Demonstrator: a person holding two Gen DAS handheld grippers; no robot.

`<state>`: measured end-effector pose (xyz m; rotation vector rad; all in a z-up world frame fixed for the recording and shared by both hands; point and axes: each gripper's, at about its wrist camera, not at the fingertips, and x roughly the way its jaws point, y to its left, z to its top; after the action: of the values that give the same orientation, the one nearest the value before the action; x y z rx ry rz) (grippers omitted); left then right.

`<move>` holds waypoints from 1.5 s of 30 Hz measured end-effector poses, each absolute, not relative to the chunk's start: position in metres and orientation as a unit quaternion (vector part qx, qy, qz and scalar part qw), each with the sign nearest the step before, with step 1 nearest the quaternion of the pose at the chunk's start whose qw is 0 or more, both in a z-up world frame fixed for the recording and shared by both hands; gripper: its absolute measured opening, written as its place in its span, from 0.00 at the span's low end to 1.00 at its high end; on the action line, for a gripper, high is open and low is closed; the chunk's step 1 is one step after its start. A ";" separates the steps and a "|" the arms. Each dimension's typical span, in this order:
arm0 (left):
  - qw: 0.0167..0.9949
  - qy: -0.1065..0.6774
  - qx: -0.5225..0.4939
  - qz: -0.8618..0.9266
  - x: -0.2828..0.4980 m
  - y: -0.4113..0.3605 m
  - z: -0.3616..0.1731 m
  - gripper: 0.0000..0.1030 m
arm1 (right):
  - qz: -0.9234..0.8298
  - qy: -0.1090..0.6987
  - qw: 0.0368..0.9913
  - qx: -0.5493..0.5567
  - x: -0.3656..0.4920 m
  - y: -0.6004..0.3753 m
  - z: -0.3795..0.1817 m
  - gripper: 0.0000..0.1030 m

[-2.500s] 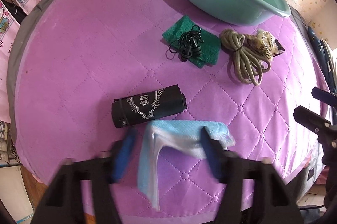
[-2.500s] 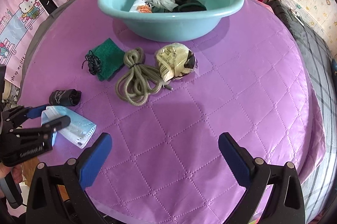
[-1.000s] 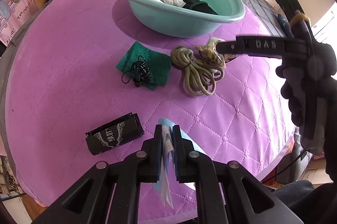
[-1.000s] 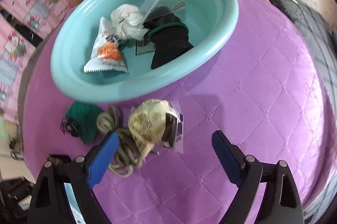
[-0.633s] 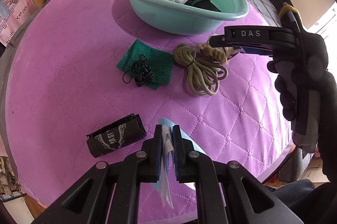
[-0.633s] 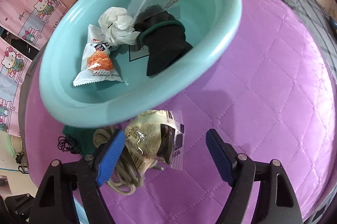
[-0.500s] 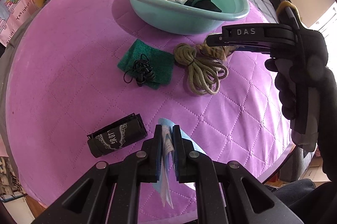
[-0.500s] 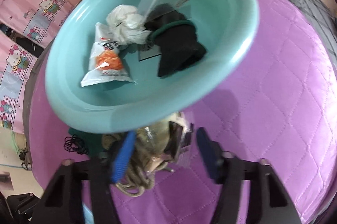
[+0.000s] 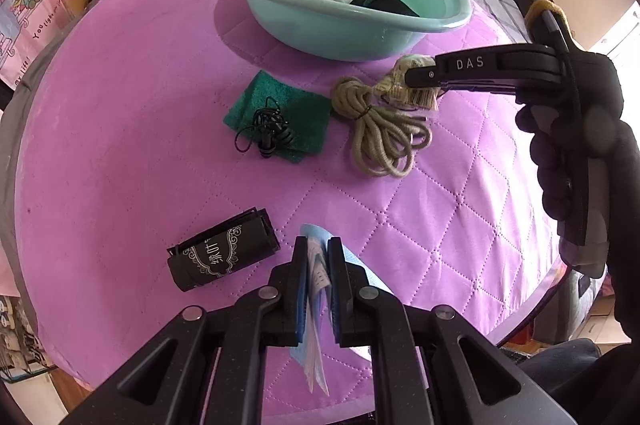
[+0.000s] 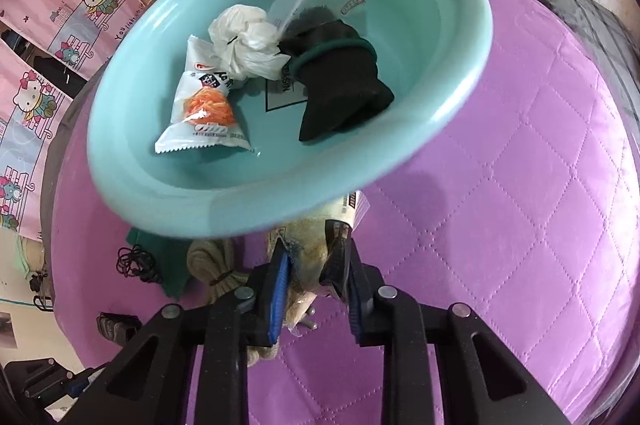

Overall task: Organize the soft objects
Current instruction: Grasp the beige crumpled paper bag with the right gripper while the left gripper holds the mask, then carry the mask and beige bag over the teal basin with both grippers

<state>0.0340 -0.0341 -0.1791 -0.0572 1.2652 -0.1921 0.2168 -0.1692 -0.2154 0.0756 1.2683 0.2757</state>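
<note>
My left gripper (image 9: 318,257) is shut on a light blue face mask (image 9: 316,305), which hangs between its fingers just above the purple quilted table (image 9: 120,105). My right gripper (image 10: 316,265) is shut on a beige packet in a clear bag (image 10: 308,253), near the teal basin (image 10: 440,129); the packet also shows in the left wrist view (image 9: 404,85), pinched at the right gripper's tip. The basin (image 9: 320,25) holds a white bundle (image 10: 244,41), a snack packet (image 10: 204,113), a zip bag and a black cloth (image 10: 340,85).
On the table lie a coiled beige rope (image 9: 380,129), a green cloth (image 9: 296,105) with black earphones (image 9: 268,133) on it, and a black roll (image 9: 224,253). A red sofa stands behind the basin. The table's edge is close to my left gripper.
My left gripper closed on the mask and lifted it. My right gripper moved in toward the basin and closed on the beige packet.
</note>
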 end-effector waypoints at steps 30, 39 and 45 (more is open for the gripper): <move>0.831 0.544 0.000 -0.113 0.004 -0.056 -0.138 0.09 | 0.140 0.567 0.812 0.003 0.113 -0.194 -0.171 0.24; 0.838 0.533 0.003 -0.115 0.005 -0.057 -0.128 0.09 | 0.142 0.557 0.818 -0.007 0.103 -0.196 -0.155 0.24; 0.843 0.524 0.008 -0.118 0.008 -0.058 -0.119 0.09 | 0.142 0.546 0.825 -0.015 0.096 -0.196 -0.144 0.25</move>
<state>0.0077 -0.0579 -0.1192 0.0160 1.1067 -0.2490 0.0963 -0.1960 -0.1444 -0.0311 1.1606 0.3017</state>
